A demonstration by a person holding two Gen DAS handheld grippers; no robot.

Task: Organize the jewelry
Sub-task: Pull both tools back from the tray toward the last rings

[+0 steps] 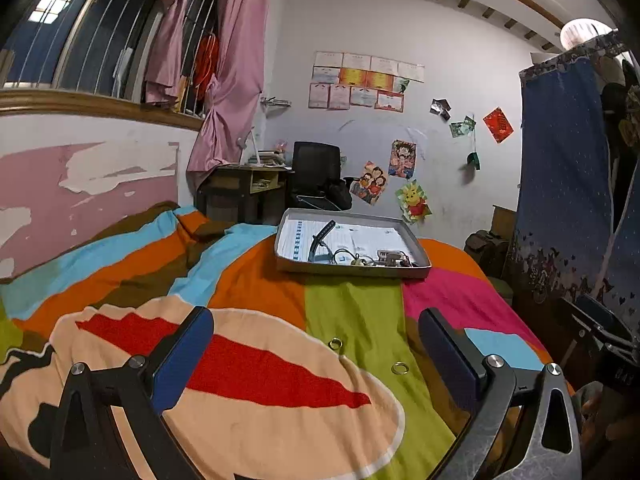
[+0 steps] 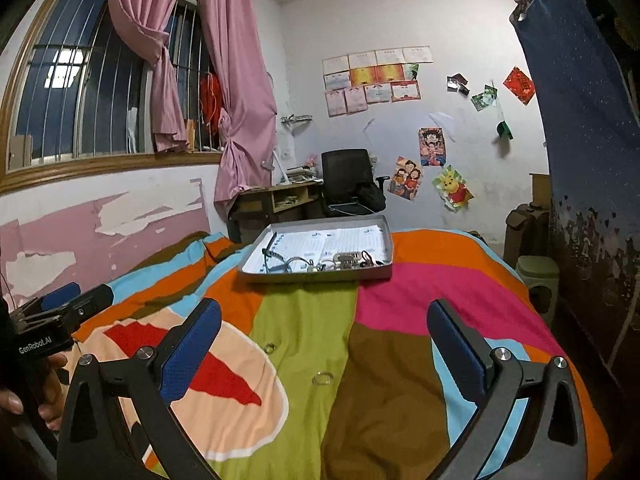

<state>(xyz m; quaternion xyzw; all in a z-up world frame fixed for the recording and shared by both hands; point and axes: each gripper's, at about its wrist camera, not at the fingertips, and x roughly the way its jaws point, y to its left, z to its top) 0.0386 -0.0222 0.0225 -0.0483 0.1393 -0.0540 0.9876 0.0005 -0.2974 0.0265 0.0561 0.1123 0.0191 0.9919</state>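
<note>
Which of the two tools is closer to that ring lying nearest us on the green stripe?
Hard to call; perhaps the right tool, with the ring centred between its fingers. For the left tool, it lies off-centre, rightward.

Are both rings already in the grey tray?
No, both rings lie on the green patch of the bedspread, short of the grey tray.

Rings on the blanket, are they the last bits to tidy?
Looks so. Done: several pieces lie in the tray. In hand: nothing; left gripper and right gripper are open. Left: two rings on the blanket.
</note>
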